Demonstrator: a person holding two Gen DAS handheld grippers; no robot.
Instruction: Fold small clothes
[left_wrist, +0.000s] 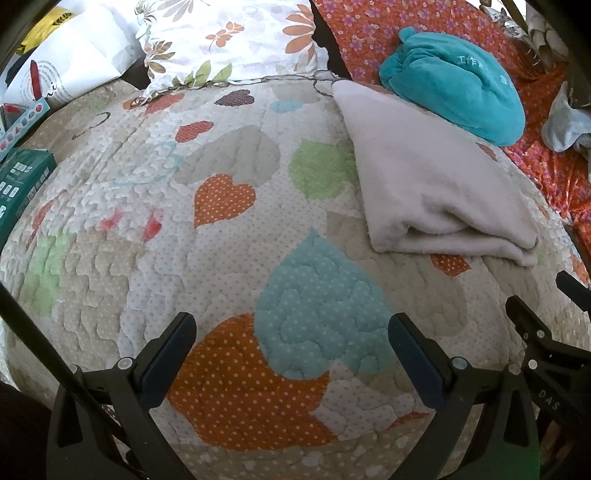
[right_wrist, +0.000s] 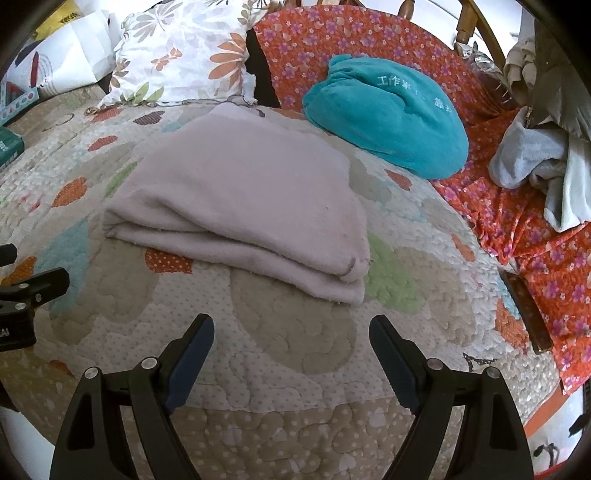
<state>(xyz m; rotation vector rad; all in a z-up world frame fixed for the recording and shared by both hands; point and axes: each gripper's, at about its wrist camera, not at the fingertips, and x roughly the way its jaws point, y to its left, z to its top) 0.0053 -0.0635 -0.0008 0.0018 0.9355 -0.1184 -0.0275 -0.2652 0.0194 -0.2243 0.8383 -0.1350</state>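
Note:
A pale beige-pink cloth (right_wrist: 243, 206) lies folded in several layers on the heart-patterned quilt (right_wrist: 295, 332); it also shows in the left wrist view (left_wrist: 432, 177) at the right. My right gripper (right_wrist: 291, 328) is open and empty, just in front of the cloth's near folded edge. My left gripper (left_wrist: 291, 325) is open and empty over the quilt (left_wrist: 221, 258), left of the cloth. The right gripper's fingers (left_wrist: 532, 325) show at the right edge of the left wrist view. The left gripper's fingers (right_wrist: 33, 284) show at the left edge of the right wrist view.
A teal plush bundle (right_wrist: 388, 114) lies behind the cloth on an orange floral sheet (right_wrist: 535, 236). A floral pillow (right_wrist: 184, 59) is at the back left. Grey-white clothes (right_wrist: 535, 158) are heaped at the right. A dark phone (right_wrist: 528, 310) lies at the quilt's right edge. Boxes (left_wrist: 18, 177) stand at the left.

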